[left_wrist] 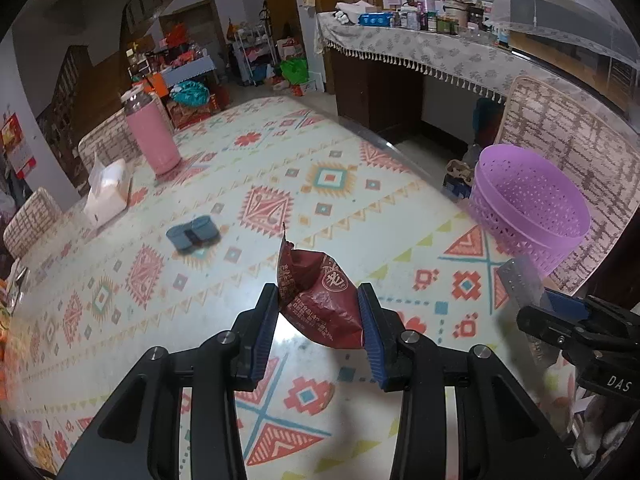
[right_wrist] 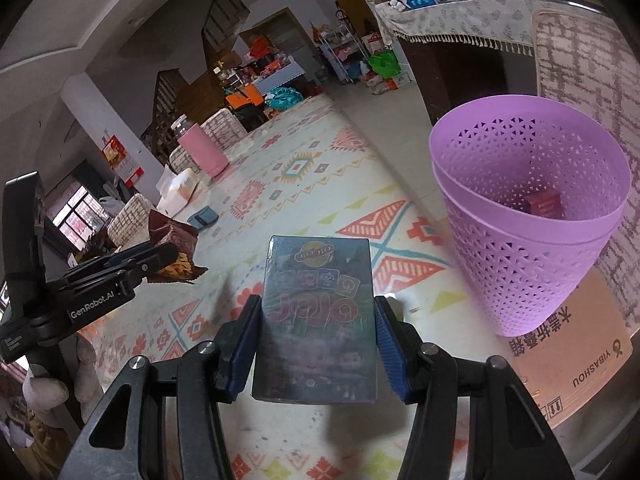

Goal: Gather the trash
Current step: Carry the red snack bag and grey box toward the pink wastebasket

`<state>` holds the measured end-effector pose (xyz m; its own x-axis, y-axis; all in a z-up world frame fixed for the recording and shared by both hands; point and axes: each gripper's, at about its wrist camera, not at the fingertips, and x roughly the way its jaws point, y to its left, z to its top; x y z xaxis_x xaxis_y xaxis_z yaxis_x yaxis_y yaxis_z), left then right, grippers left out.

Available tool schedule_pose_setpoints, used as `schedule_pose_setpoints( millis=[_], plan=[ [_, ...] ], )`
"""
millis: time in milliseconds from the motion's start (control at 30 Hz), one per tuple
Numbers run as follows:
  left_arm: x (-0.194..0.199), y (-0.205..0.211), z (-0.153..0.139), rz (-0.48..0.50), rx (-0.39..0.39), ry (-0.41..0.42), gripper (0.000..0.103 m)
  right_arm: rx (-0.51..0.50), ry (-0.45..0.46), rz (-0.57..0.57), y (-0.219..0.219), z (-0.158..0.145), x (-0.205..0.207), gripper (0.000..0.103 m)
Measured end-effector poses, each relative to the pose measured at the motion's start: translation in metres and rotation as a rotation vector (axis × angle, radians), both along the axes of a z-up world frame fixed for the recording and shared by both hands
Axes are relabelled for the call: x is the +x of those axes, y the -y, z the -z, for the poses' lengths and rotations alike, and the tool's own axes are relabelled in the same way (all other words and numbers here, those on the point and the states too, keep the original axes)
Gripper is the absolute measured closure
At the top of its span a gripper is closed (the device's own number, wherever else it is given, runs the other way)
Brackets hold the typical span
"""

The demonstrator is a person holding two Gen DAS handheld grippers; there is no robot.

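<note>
**Both tools loaded over patterned desk**

Desk [left_wrist: 328, 152] cloth: geometric print; cluttered room behind. Left to right: pink flask [left_wrist: 151, 132], my left tool [left_wrist: 318, 312] clamped on crumpled red wrapper [left_wrist: 320, 304], my right tool [right_wrist: 316, 328] clamped on "BOBO" carton [right_wrist: 318, 312], purple basket [right_wrist: 528, 216] atop "YIBASHOU" box [right_wrist: 576, 360].

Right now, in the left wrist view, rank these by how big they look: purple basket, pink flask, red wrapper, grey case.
1. purple basket
2. red wrapper, held close to the camera by the left gripper, so it looks bigger than it is
3. pink flask, a close call with the wrapper
4. grey case
</note>
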<state>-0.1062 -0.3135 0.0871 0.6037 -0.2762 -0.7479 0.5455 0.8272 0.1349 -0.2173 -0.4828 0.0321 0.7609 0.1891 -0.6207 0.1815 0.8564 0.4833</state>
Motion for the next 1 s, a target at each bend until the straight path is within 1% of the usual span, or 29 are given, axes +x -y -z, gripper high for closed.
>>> schedule_pose_setpoints(
  millis=[200,533,1000],
  plan=[
    [0.0,0.018,-0.006,0.024,0.007,0.016,0.064,-0.003,0.005,0.001,0.01,-0.003,0.002,0.044],
    [0.0,0.044,-0.016,0.065,0.013,0.046,0.064,-0.038,0.02,0.002,0.024,-0.017,0.009,0.044],
    [0.004,0.074,-0.021,0.101,0.036,0.063,0.064,-0.05,0.041,0.04,0.05,-0.028,0.008,0.044]
  ],
)
